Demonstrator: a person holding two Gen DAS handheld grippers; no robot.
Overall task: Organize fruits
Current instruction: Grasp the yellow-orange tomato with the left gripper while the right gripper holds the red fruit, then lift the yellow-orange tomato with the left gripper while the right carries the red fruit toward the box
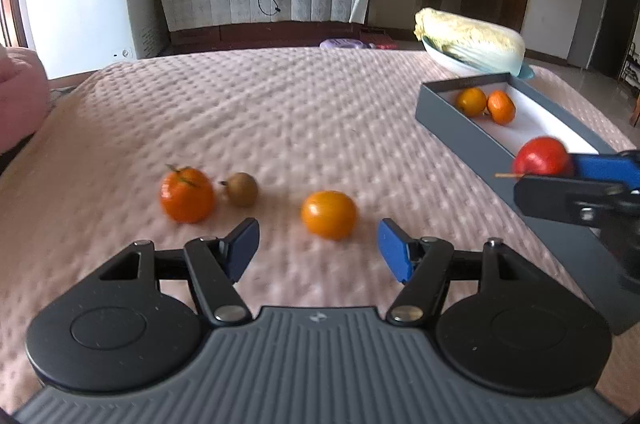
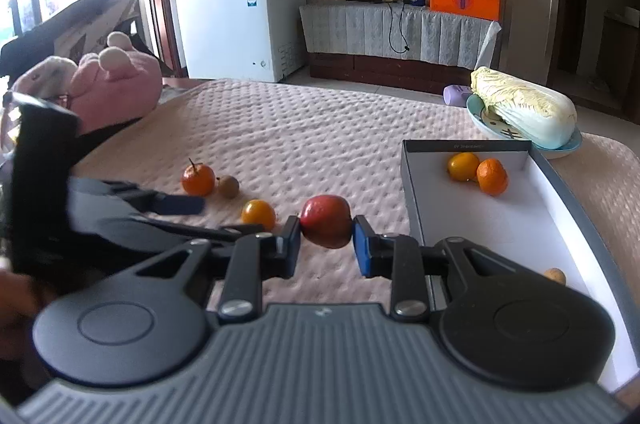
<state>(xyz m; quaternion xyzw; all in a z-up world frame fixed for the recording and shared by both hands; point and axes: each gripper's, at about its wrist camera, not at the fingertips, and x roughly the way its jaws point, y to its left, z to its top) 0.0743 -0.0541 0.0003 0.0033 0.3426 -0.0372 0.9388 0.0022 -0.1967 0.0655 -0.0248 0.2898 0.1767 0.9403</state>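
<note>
Right gripper (image 2: 326,246) fingers clamp the red apple (image 2: 326,226) at its sides, in the air just short of the gray box (image 2: 414,183): round skin, narrow contact, so it could slip and roll across the bed (image 2: 300,127). Left gripper (image 1: 318,250) fingers spread, empty, apparently lined up on the nearest orange (image 1: 329,214).

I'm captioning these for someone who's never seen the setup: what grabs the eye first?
The red apple pinched in the right tool, just left of the grey box that holds two oranges. Next, the loose orange on the pink quilt ahead of the open left tool. Behind the box, a big cabbage lies on a plate.
</note>
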